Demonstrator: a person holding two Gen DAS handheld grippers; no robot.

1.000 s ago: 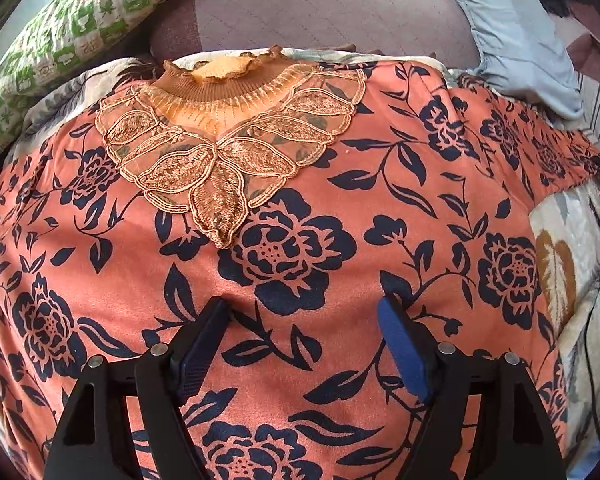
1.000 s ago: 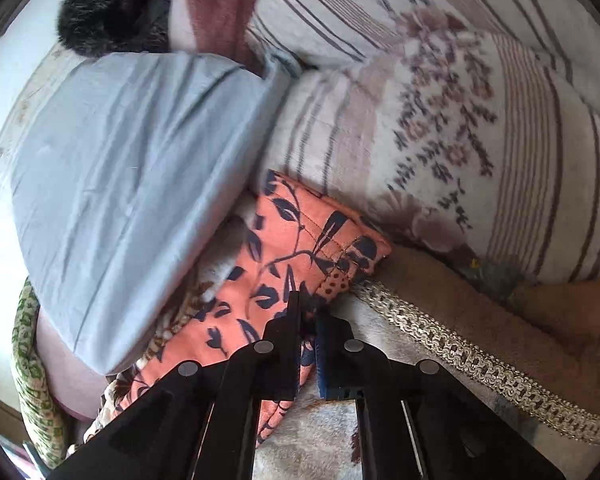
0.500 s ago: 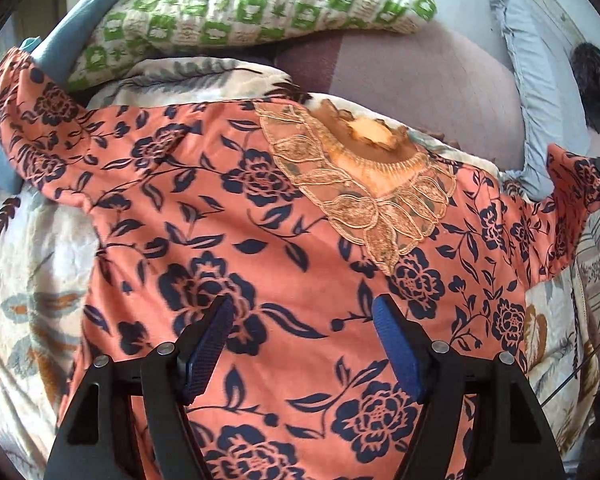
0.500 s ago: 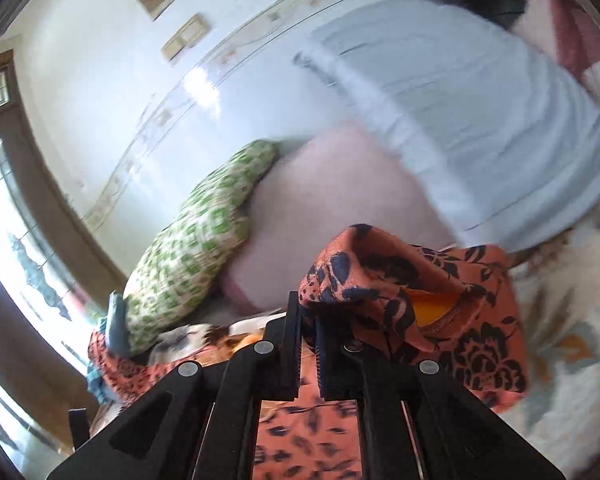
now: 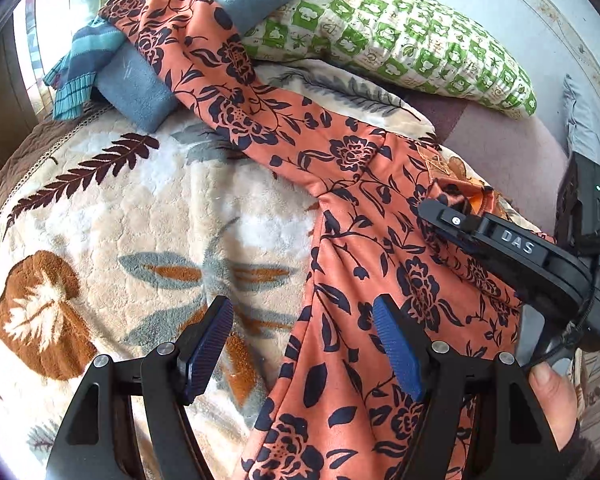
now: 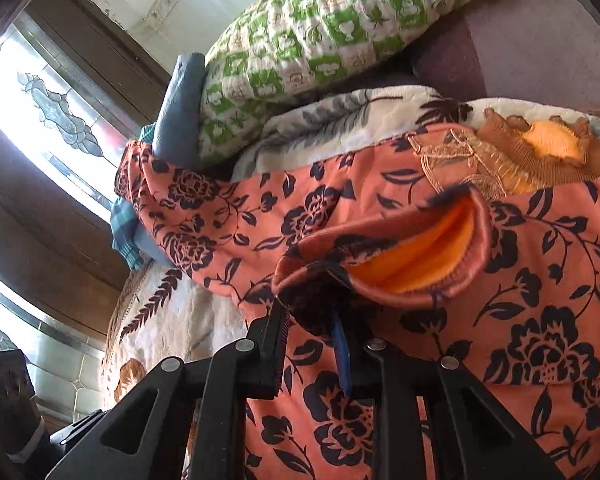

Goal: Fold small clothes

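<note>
An orange top with dark blue flowers [image 5: 360,240] lies face up on a leaf-patterned blanket [image 5: 120,220]. Its left sleeve [image 5: 220,80] stretches out toward the back left. My left gripper [image 5: 302,304] hovers open over the top's left side edge, one pad above the blanket and one above the cloth, holding nothing. My right gripper [image 6: 308,316] has the right sleeve's cuff [image 6: 412,256] folded over the chest just below the lace collar [image 6: 520,152]. Its jaws are opening; the cuff's edge sits between the tips with a gap showing. In the left wrist view the right gripper [image 5: 436,208] reaches in from the right.
A green-checked pillow [image 5: 400,36] and a folded blue cloth [image 5: 140,84] with a striped teal piece lie at the back, the left sleeve's end draped over them. A person's hand [image 5: 552,400] holds the right gripper's handle. A window [image 6: 40,92] stands at the left.
My right gripper carried the right sleeve from the far right across onto the chest and its jaws have parted. My left gripper swung from the middle of the top to its left edge.
</note>
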